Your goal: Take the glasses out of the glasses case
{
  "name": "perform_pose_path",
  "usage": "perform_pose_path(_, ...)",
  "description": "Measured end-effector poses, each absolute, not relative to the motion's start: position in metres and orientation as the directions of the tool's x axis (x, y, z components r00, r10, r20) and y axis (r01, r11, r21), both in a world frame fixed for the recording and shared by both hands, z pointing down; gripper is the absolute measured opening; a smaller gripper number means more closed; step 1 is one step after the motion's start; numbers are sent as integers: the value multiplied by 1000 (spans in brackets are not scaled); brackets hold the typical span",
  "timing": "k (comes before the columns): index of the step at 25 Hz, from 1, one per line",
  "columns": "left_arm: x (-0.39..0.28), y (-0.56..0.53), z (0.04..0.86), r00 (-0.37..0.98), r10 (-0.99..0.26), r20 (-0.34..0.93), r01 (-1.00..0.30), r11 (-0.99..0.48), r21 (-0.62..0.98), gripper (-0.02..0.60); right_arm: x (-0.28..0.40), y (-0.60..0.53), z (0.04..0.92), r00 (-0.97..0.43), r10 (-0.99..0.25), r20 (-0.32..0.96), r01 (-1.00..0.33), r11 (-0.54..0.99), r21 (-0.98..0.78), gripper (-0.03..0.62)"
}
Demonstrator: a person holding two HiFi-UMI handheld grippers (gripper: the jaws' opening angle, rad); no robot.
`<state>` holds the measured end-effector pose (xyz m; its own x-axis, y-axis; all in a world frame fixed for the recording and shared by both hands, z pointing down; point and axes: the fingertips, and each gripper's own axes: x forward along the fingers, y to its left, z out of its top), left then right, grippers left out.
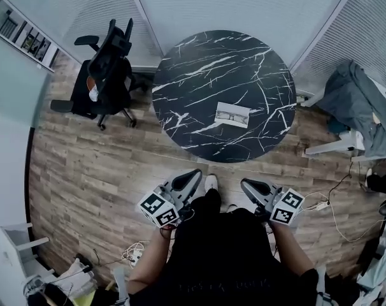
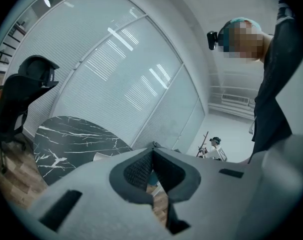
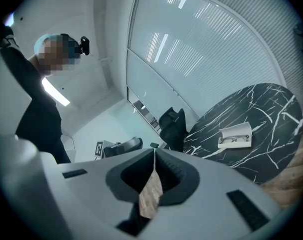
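Note:
An open white glasses case (image 1: pixel 232 115) lies on the round black marble table (image 1: pixel 199 75), right of its middle, with dark-framed glasses (image 1: pixel 230 115) inside. The right gripper view shows the case (image 3: pixel 236 135) and glasses (image 3: pixel 235 139) far off on the table (image 3: pixel 271 119). My left gripper (image 1: pixel 194 174) and right gripper (image 1: pixel 246 185) hang close to my body, well short of the table's near edge. Both have their jaws closed together with nothing between them. In the left gripper view only the table's edge (image 2: pixel 71 139) shows past the shut gripper (image 2: pixel 152 145).
A black office chair (image 1: pixel 107 75) stands left of the table. At the right, a white chair (image 1: pixel 346 142) carries grey clothing (image 1: pixel 358 107). Cables (image 1: pixel 333 209) and a power strip lie on the wooden floor. Blinds cover the glass walls behind the table.

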<state>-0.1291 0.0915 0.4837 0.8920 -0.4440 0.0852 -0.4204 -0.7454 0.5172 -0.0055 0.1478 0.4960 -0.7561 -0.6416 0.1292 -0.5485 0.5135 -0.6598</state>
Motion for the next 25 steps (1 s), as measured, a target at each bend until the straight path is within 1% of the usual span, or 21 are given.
perform_pose_path(6,-131,73,483,903,-421,78,-394,-745,538,18,-1,135,491,-709,-690,147,-592,470,-654,32)
perform_pose_path(14,-113,65,483,929,-366,62,-343,-782,521,18,15,133,494,-668,-727,159,-628,437,-644,32)
perform_pose_path(20,-106,48,469,923,-380,63,-358,-786,503,18,29,111,497,-638,-756,142,-639,418,-646,32)
perform_pose_path(25,-104,41,472,920,-381,95,-375,-783,497,18,37,91,491,-640,-760,112,-632,437,-640,32)
